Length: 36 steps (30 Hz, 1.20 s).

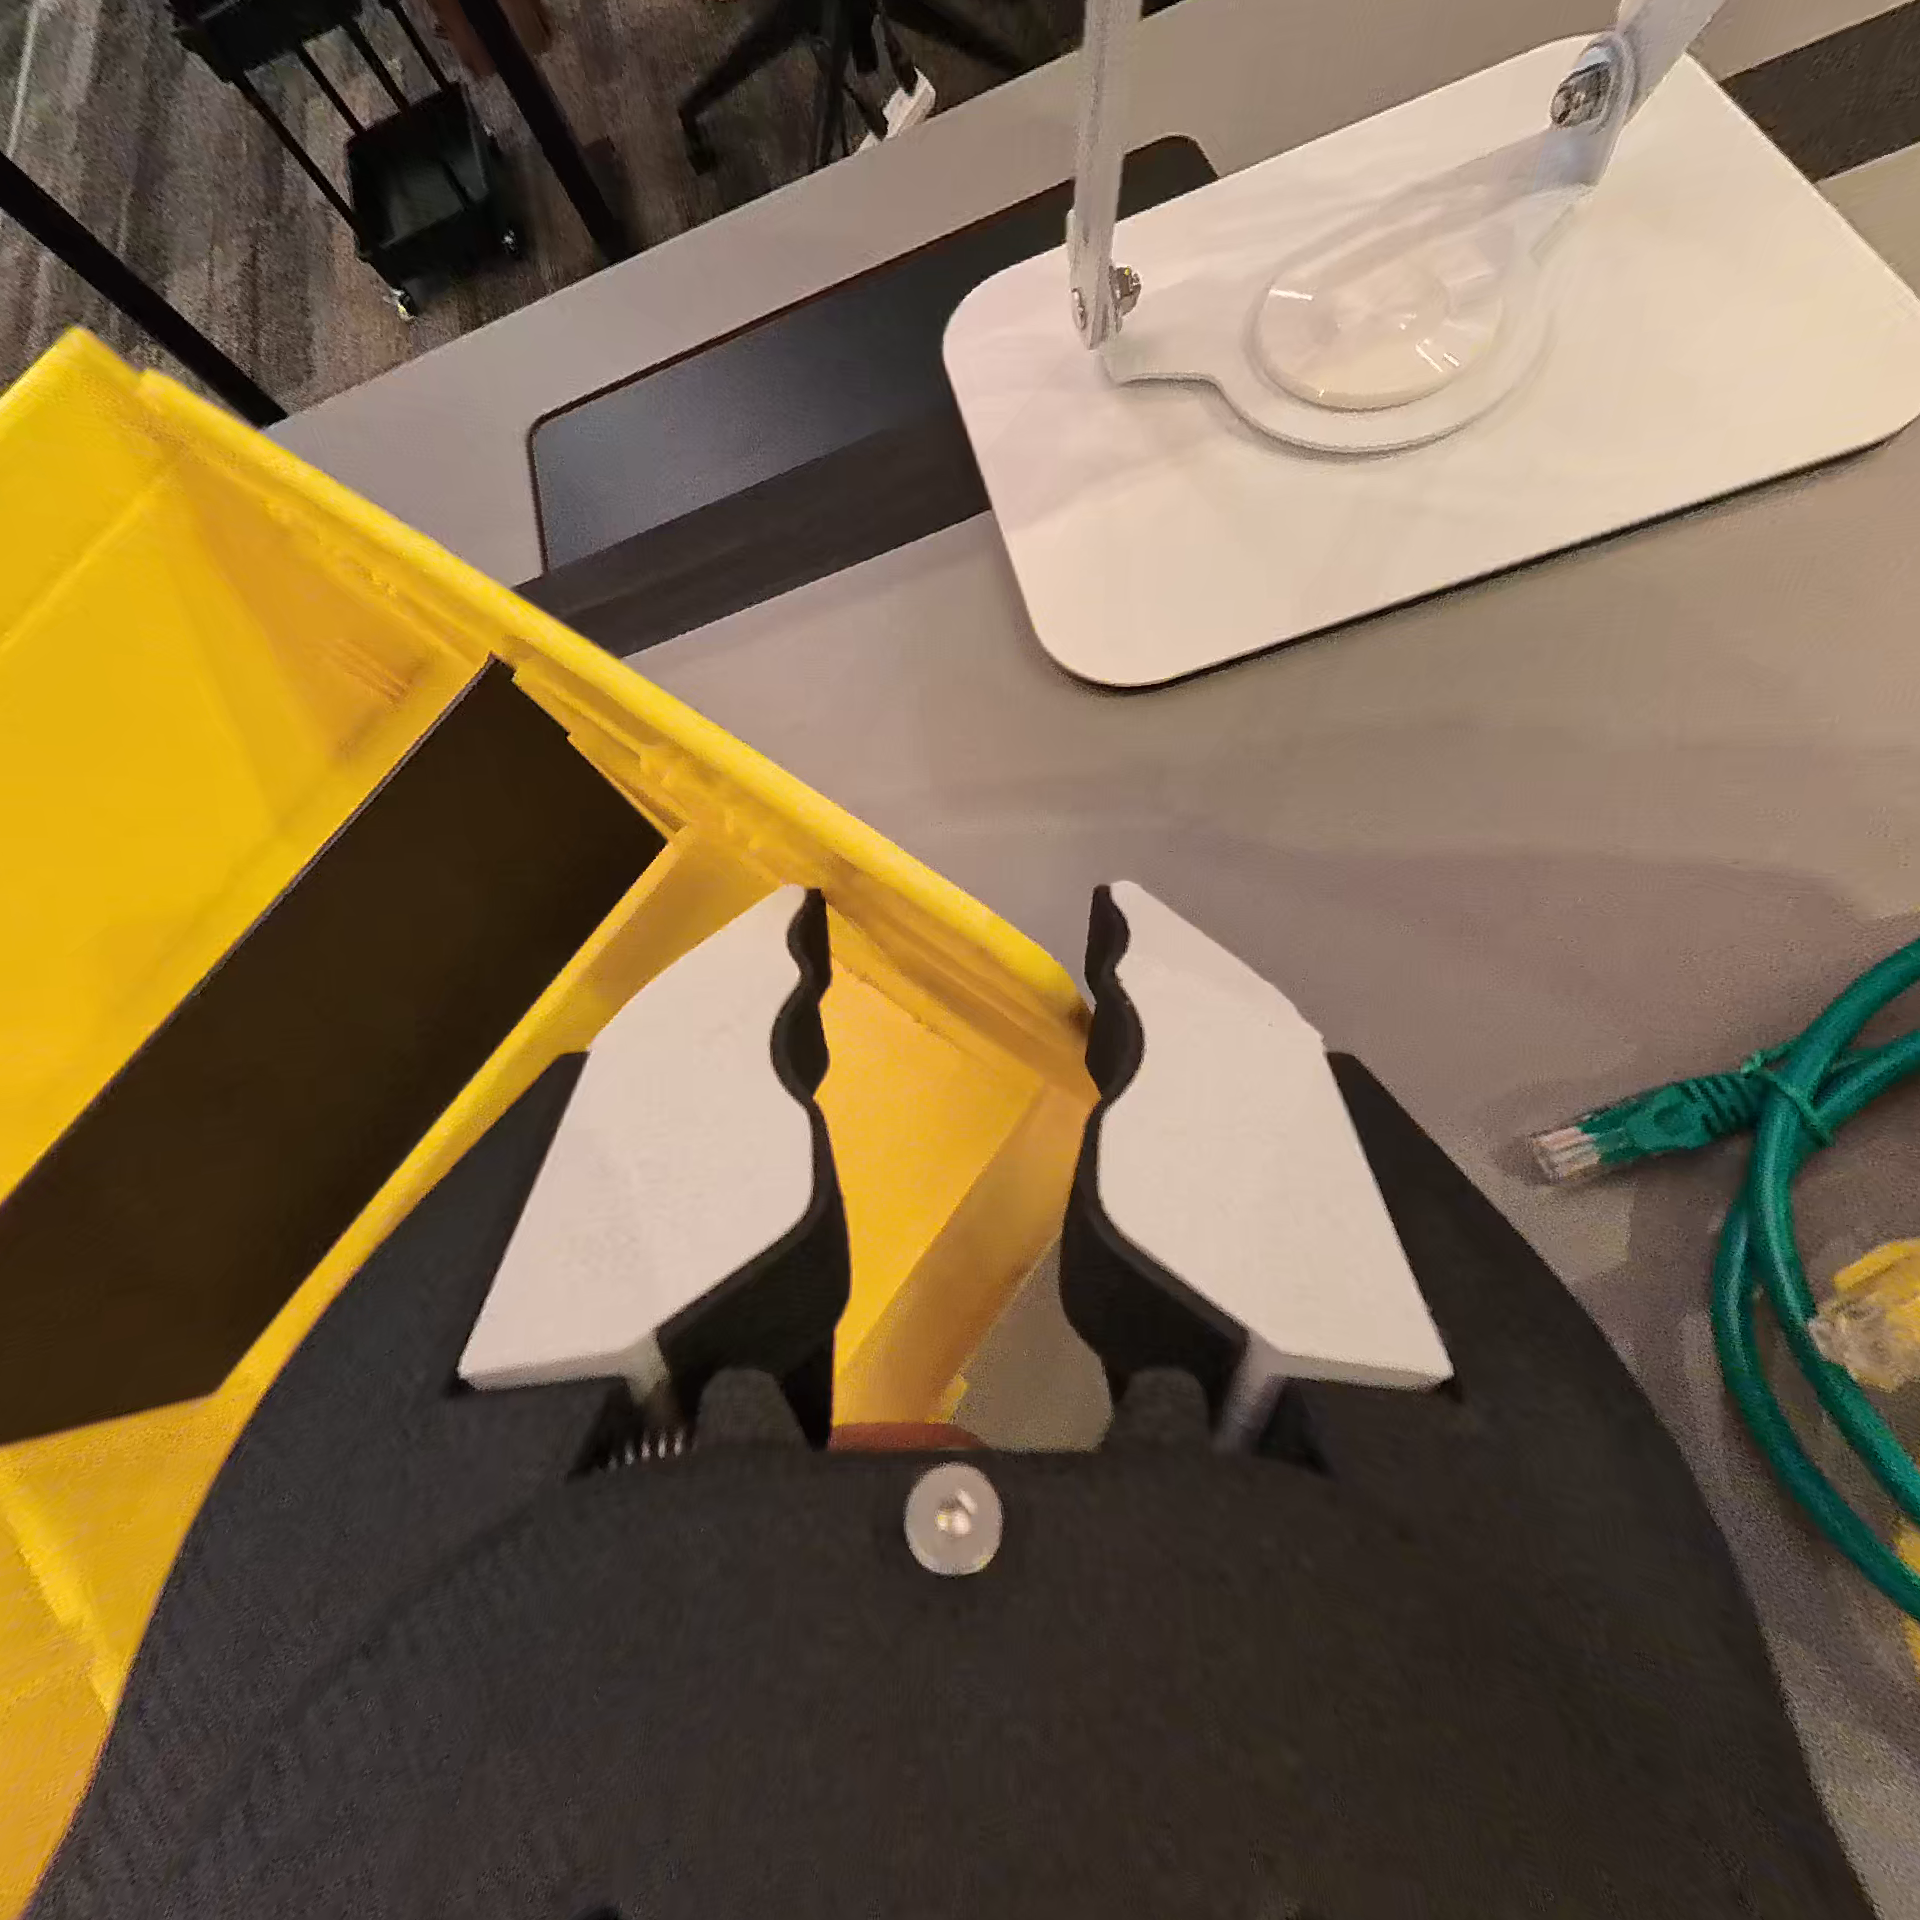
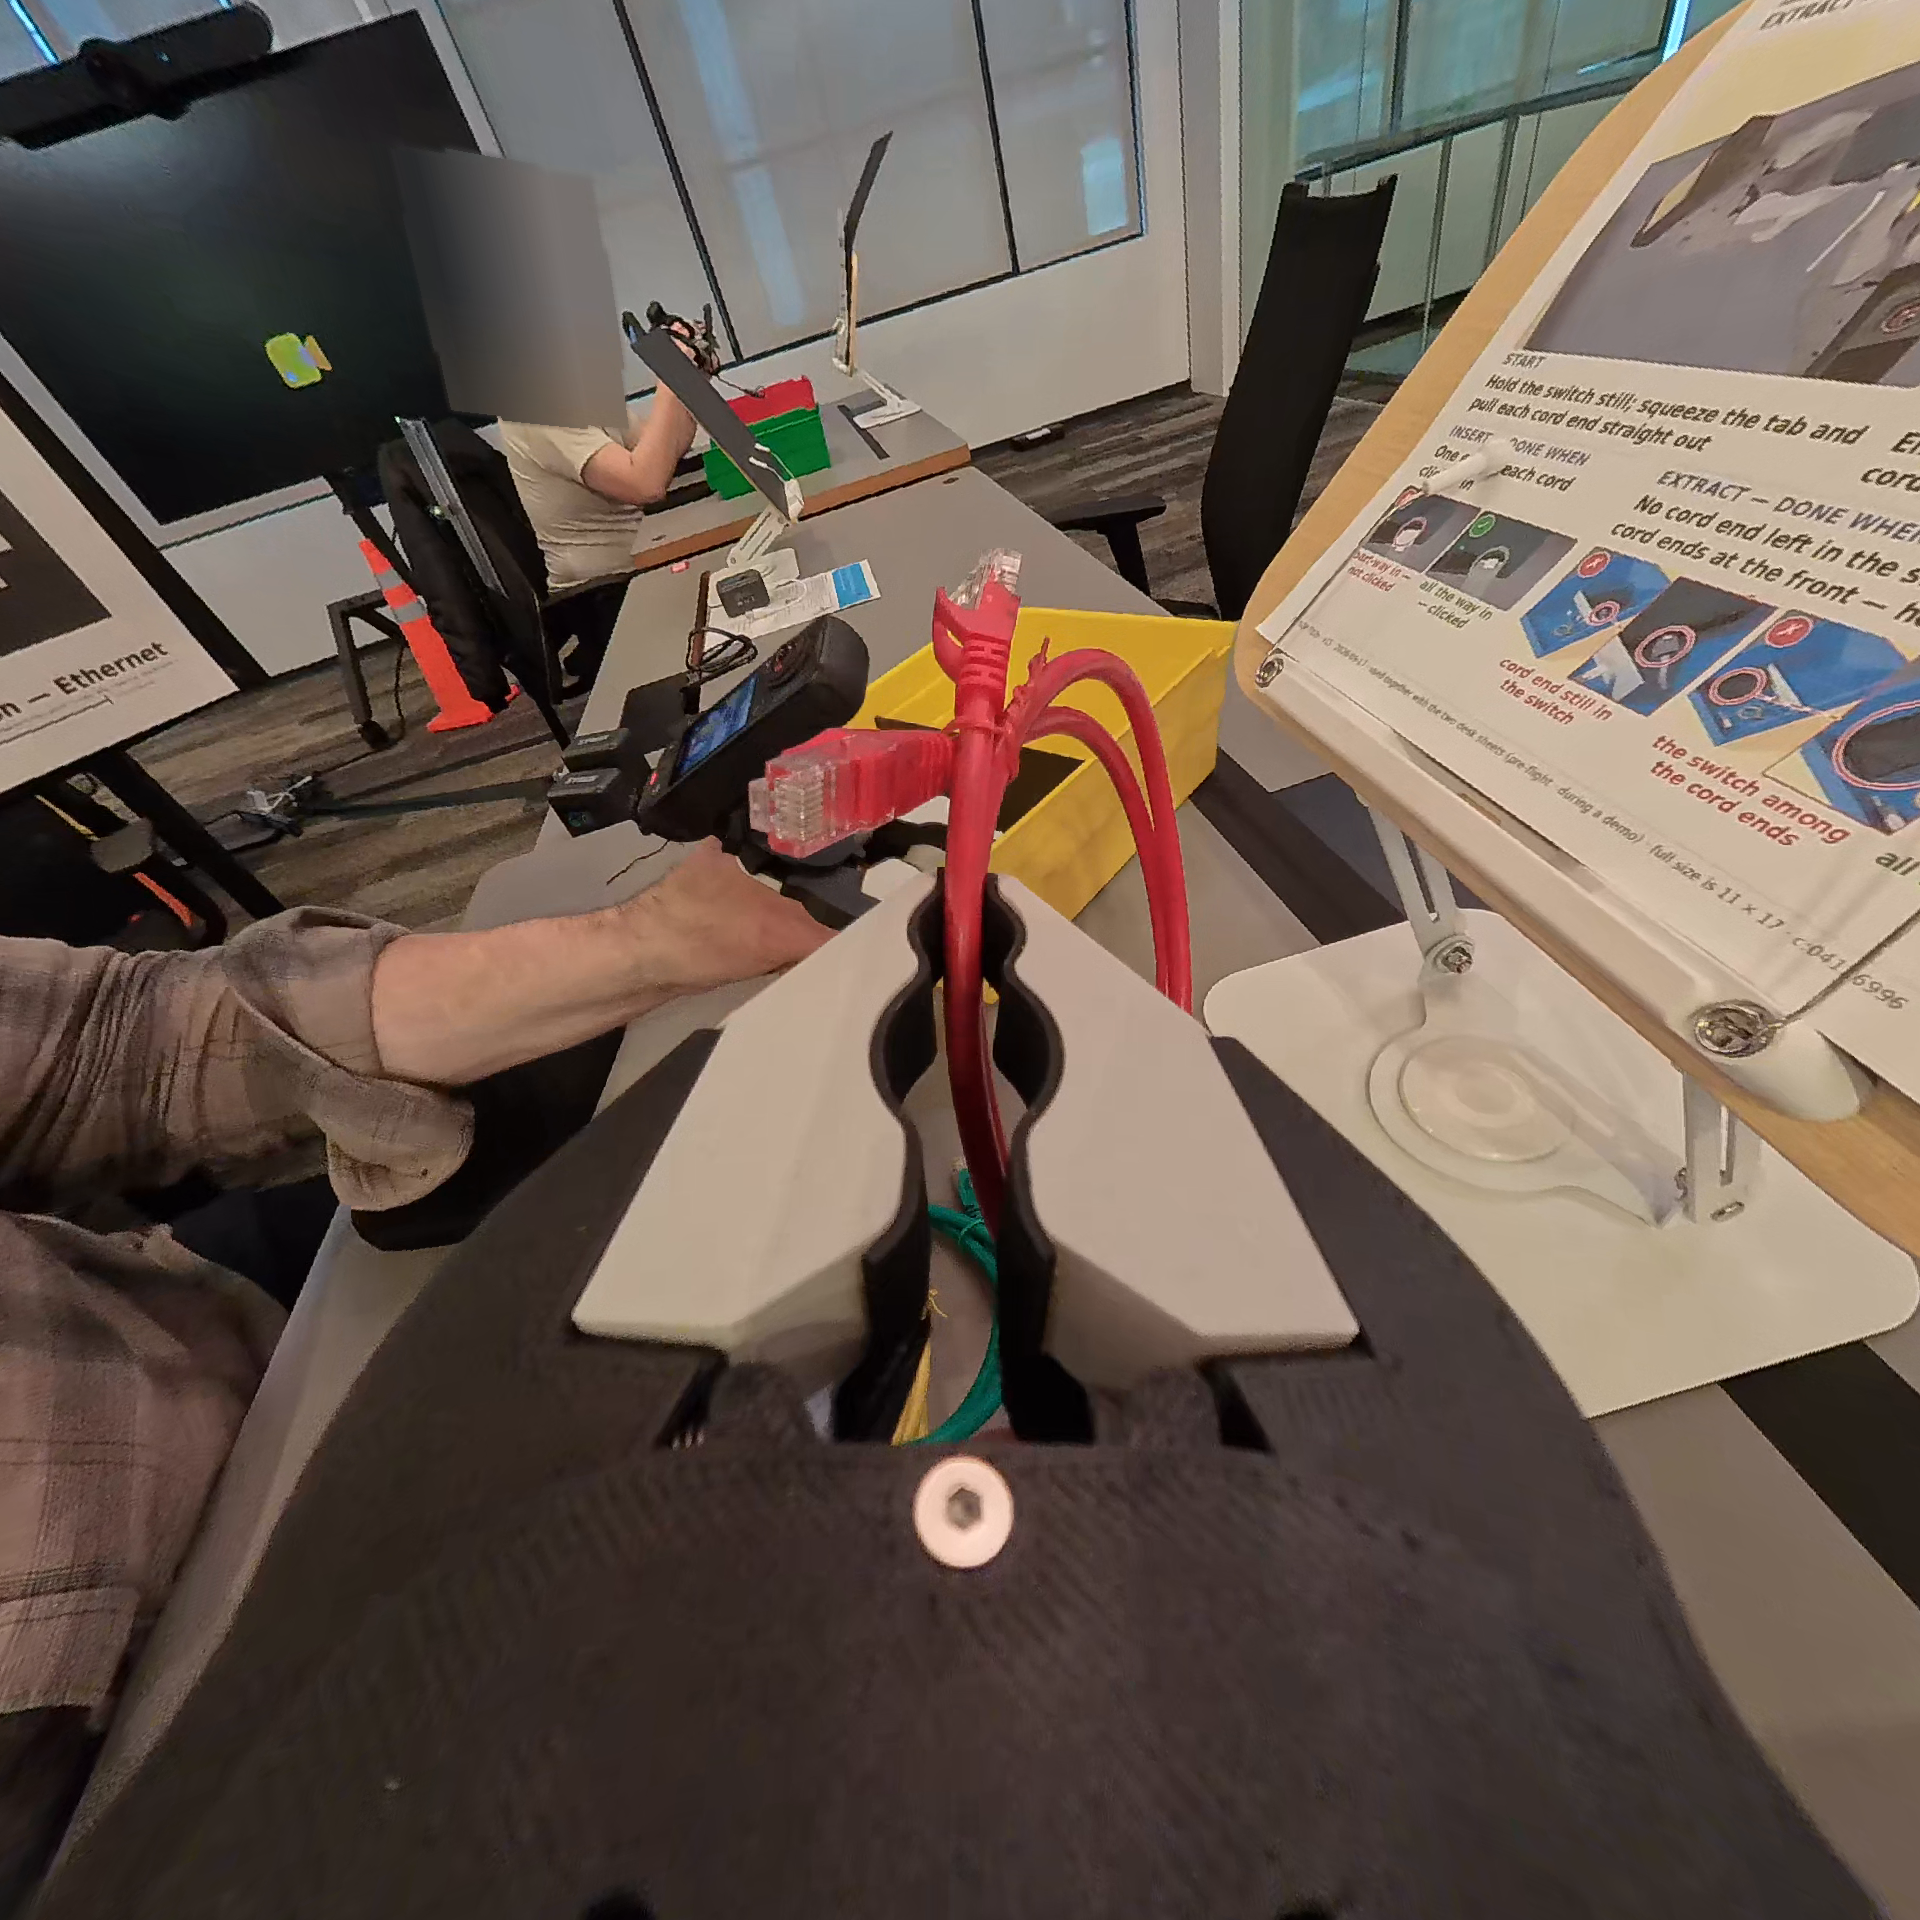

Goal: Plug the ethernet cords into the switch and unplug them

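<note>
Red ethernet cord (image 2: pixel 971 831) is pinched upright inside the right claw (image 2: pixel 966 899).

Left wrist view looks steeply down, close over yellow bin (image 1: pixel 312 831); right wrist view faces level across room; both share bin, white stand base (image 1: pixel 1455 416).

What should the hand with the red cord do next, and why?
Probably lower the red cord onto the table beside the green cord. The right gripper is shut on the bundled red cord and holds it in the air with both plugs free, and no switch shows in either view. The left gripper is open over the yellow bin's corner.
</note>
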Each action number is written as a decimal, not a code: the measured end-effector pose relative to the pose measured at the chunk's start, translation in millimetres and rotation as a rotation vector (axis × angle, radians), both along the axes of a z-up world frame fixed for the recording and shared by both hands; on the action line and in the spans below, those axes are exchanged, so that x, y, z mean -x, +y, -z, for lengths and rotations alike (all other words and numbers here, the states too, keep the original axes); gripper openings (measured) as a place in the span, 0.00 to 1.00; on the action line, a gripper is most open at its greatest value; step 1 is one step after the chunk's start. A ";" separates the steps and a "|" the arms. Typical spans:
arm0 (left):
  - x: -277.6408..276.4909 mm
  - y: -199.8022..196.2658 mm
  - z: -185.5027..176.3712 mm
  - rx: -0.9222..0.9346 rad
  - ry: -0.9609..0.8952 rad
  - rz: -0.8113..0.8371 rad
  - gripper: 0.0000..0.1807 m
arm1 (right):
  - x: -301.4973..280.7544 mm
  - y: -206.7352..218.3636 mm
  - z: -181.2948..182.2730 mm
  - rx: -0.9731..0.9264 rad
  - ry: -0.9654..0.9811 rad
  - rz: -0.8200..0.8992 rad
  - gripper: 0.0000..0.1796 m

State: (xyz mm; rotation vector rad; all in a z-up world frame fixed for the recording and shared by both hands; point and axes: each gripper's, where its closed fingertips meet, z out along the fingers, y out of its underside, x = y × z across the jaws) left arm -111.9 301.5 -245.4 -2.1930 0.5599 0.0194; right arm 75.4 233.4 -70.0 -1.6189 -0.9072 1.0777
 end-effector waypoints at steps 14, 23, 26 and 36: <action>90.8 -34.8 0.7 -0.020 -0.056 -0.104 0.04 | 6.7 -3.9 4.2 0.002 -0.010 -0.036 0.01; 107.2 -40.0 1.9 -0.044 -0.071 -0.124 0.02 | 15.2 -6.0 9.4 0.010 -0.018 -0.062 0.01; 107.3 -48.9 -2.6 -0.032 -0.085 -0.121 0.28 | 13.6 -7.5 5.9 0.004 -0.008 -0.066 0.01; -42.5 -81.7 -164.4 -0.531 0.028 0.434 0.40 | 14.8 -31.6 -10.4 0.068 0.161 -0.262 0.01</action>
